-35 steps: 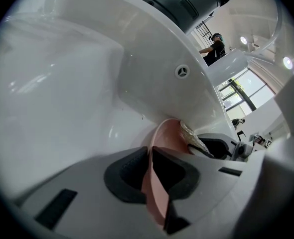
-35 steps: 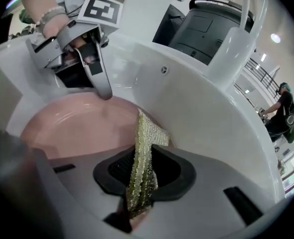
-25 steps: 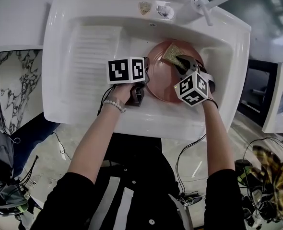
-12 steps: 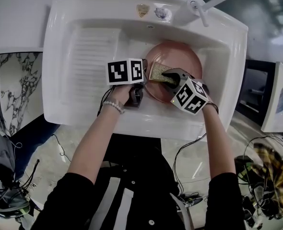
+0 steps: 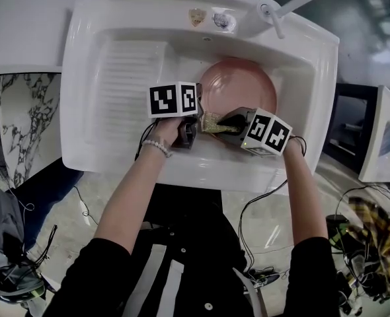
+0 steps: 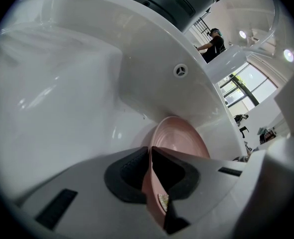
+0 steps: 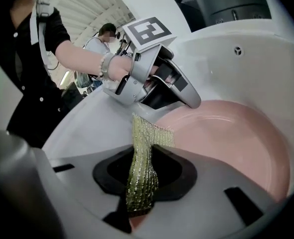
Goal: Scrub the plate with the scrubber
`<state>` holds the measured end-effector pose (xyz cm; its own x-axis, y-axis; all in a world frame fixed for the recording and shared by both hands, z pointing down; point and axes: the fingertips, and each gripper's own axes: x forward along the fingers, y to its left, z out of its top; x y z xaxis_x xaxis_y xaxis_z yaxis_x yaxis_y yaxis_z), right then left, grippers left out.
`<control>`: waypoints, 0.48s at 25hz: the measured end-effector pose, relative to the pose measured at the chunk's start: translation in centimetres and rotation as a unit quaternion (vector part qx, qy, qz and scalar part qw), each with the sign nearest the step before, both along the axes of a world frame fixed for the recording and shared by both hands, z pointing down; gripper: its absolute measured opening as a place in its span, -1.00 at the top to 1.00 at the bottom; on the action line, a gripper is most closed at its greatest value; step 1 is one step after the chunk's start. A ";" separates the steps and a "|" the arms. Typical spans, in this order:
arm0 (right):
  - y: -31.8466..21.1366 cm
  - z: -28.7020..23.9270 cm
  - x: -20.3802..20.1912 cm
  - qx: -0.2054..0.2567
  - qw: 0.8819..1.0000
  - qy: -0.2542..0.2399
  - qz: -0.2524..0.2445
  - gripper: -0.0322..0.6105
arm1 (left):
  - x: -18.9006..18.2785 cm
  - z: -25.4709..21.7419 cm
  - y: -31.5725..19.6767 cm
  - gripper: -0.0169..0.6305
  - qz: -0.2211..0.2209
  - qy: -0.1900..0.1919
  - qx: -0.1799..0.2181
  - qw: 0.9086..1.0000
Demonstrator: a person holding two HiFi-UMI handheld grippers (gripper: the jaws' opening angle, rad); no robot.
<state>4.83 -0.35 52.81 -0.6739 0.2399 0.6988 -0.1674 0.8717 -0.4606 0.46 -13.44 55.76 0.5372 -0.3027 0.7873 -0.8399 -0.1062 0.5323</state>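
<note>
Scrubbing appears under way | left gripper [image 6: 154,178] clamps plate [image 5: 241,84] rim | right gripper [image 7: 144,178] pinches scrubber [image 7: 146,136] at plate's near edge | no dirt visible, remaining coverage unclear

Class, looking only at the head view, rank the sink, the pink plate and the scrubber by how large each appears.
1. sink: largest by far.
2. plate.
3. scrubber: smallest, though the right gripper covers part of it.
</note>
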 end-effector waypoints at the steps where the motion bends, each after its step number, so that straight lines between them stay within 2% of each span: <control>1: 0.3 -0.2 0.0 -0.018 1.000 -0.005 0.001 0.63 | -0.1 -0.1 0.0 0.87 0.000 -0.001 0.000 1.000; 5: 1.8 -0.9 0.4 -0.059 0.998 -0.003 -0.024 0.63 | -0.2 -0.2 0.1 0.87 0.000 -0.001 -0.002 1.000; 9: 2.7 -1.4 1.1 -0.057 0.996 0.016 -0.060 0.63 | -0.2 -0.4 0.1 0.87 0.002 -0.002 -0.002 1.000; 12: 3.2 -1.7 2.0 -0.037 0.993 0.043 -0.100 0.64 | -0.3 -0.4 0.1 0.87 0.001 -0.002 -0.002 1.000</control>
<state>6.79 2.83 51.10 -0.5461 0.4167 0.7268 -0.0355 0.8552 -0.5170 0.15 -13.35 55.37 0.5354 -0.2976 0.7904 -0.8414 -0.1064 0.5299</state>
